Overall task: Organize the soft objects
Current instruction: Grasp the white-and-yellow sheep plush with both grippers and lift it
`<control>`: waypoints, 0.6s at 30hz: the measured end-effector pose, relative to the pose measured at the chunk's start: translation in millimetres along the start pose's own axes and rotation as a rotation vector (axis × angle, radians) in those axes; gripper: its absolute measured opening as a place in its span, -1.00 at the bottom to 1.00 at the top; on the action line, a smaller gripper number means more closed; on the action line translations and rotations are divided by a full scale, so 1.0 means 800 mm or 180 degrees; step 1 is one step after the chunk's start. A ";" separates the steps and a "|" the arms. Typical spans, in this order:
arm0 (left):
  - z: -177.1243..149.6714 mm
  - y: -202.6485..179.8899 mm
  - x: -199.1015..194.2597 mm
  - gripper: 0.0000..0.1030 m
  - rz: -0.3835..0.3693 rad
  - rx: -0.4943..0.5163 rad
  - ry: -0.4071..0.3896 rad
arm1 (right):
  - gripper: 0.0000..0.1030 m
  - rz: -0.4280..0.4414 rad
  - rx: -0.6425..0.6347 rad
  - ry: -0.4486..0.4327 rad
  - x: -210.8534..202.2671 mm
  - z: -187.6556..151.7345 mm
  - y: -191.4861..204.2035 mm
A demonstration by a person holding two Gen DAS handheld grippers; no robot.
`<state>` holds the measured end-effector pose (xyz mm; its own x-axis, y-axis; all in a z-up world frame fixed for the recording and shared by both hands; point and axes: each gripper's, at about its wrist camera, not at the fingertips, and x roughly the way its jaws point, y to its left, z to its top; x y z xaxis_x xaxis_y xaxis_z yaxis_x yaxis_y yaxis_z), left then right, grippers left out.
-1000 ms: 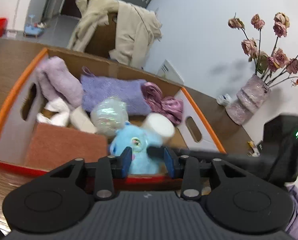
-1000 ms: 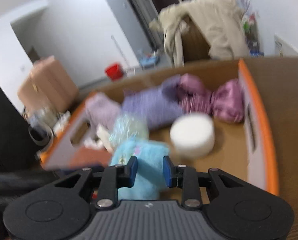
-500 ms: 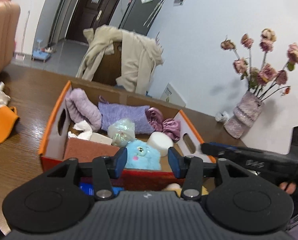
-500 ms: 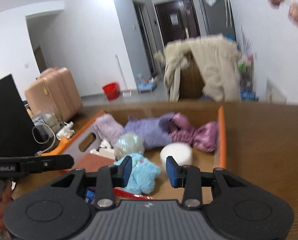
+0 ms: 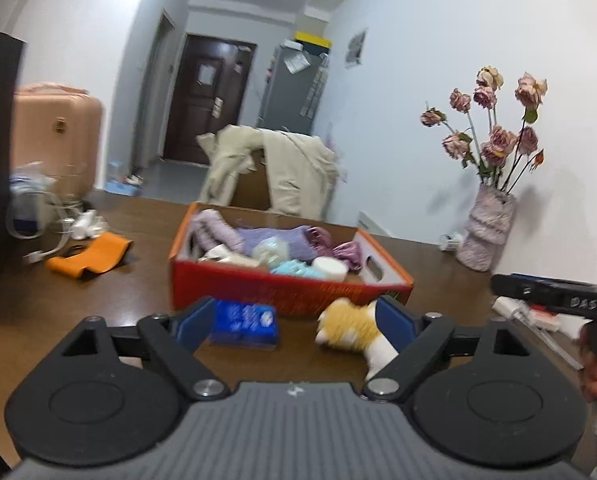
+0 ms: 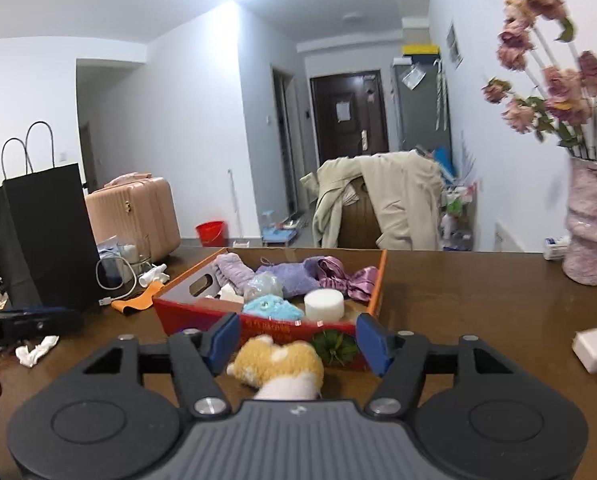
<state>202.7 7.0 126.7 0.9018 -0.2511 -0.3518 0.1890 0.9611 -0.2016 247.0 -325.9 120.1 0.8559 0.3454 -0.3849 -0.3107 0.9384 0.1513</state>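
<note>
An orange-and-red cardboard box (image 5: 290, 290) (image 6: 370, 280) stands mid-table. It holds purple cloths, a blue plush (image 5: 294, 269) (image 6: 272, 308) and a white round sponge (image 5: 329, 268) (image 6: 324, 306). In front of the box a yellow-and-white plush (image 5: 352, 330) (image 6: 282, 364) lies on the table, beside a blue pack (image 5: 245, 322). My left gripper (image 5: 294, 322) hovers back from the box; its jaws are opening with nothing gripped. My right gripper (image 6: 298, 338) is also opening. The yellow plush sits low between its fingers, and the pads stand clear of it.
A vase of dried roses (image 5: 484, 236) (image 6: 590, 232) stands at the right by the wall. An orange pouch (image 5: 90, 258), cables and a black paper bag (image 6: 46, 236) crowd the left. A white charger (image 6: 592, 350) lies at the right, and a coat-draped chair (image 6: 378, 204) stands behind the table.
Both grippers have drawn back from the box and lifted, and their jaws have spread wide. The blue plush stays in the box. The yellow plush and blue pack have come into view.
</note>
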 end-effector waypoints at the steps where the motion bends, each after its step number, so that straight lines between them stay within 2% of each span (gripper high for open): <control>1: -0.012 -0.001 -0.007 0.79 0.0032 0.0009 0.0029 | 0.24 0.0017 0.0033 0.0016 -0.009 -0.011 0.001; 4: -0.034 -0.003 -0.015 0.79 0.0066 -0.0036 0.0168 | 0.24 0.0090 0.0160 0.0130 -0.024 -0.042 -0.003; 8: -0.041 -0.010 -0.015 0.79 0.0149 -0.0006 0.0207 | 0.24 -0.0005 0.0235 0.0308 -0.024 -0.068 -0.012; 14: -0.040 -0.024 0.001 0.80 0.0060 0.0056 0.0236 | 0.24 -0.0045 0.0286 0.0331 -0.018 -0.075 -0.019; 18: -0.040 -0.024 0.027 0.82 0.0091 0.0061 0.0362 | 0.24 -0.0027 0.0231 0.0449 0.012 -0.077 -0.012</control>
<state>206.2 -20.5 93.4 0.8571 -0.2340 -0.4589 0.1722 0.9698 -0.1727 232.9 -330.8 58.8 0.7902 0.3402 -0.5097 -0.2685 0.9399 0.2110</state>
